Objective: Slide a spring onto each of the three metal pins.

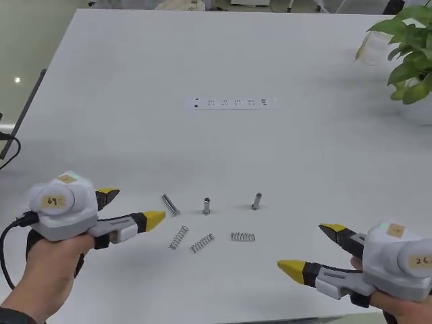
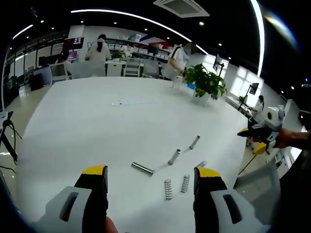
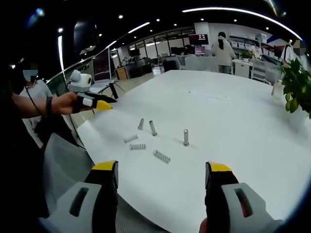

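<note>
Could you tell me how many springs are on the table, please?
3, in a row nearer than the pins: the left spring, the middle spring close beside it, the right spring apart. None looks hidden.

A white table with a leafy plant at its corner; office desks beyond; ceiling light strips overhead

An open-plan office. A broad white table with a socket strip set in its top fills the foreground, and a potted plant stands at its far corner. Beyond it, in the two gripper views, rows of desks carry monitors, and a person stands among them. Curved light strips and an air-conditioning vent cross a dark ceiling. Glass-walled rooms line one side.
</note>
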Demonstrator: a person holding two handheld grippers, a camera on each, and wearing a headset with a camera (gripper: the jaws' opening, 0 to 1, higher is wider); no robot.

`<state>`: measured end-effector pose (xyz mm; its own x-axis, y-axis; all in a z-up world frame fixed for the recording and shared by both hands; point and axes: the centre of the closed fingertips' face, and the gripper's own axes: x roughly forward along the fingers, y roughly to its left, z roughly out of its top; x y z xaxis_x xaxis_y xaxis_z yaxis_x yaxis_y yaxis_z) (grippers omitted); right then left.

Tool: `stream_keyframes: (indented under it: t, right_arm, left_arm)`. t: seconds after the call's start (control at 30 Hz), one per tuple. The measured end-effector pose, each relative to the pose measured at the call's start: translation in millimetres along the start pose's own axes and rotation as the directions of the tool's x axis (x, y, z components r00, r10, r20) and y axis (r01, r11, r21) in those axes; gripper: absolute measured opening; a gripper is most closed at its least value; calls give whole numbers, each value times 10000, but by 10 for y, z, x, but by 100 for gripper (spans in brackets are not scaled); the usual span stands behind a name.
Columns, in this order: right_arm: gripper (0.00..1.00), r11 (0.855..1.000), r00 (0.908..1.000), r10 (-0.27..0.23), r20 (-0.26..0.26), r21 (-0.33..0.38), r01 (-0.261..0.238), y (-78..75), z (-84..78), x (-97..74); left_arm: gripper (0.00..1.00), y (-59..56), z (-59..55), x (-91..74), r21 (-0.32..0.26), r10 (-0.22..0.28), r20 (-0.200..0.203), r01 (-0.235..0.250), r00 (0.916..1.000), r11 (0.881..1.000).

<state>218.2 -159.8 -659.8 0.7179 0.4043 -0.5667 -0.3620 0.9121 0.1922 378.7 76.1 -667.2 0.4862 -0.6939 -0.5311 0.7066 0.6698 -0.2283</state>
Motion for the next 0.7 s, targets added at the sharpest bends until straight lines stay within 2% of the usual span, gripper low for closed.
stream_keyframes:
  t: [0.37, 0.7]
  right_arm:
    - [71, 9999, 9999, -47, -90, 110, 48, -26, -44, -5]
    - [71, 9999, 9999, -32, -132, 126, 34, -40, -56, 9]
  left_arm:
    - [64, 27, -86, 306, -382, -25, -312, 13, 9995, 9993]
    - [60, 88, -217, 541, -994, 172, -663, -237, 9977, 9948]
